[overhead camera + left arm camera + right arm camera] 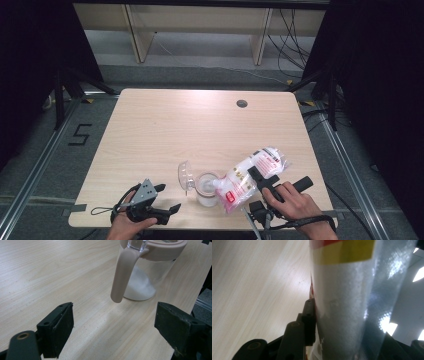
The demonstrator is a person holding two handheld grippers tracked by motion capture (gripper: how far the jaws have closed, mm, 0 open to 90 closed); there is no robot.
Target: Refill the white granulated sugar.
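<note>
My right tongs pinch a soft, crinkly plastic bag of white grains at its middle, tilted mouth-down over the clear jar near the table's front edge. It likely sags and slips, so I grip mid-body. My left tongs rest spread, empty.

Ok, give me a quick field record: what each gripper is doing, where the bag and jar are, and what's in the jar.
right gripper: shut on the bag
bag: tilted, its mouth over the jar
jar: upright on the table, lid swung open
jar contents: white powder at the bottom
left gripper: open, holding nothing, apart from the jar, jaws toward it
</note>
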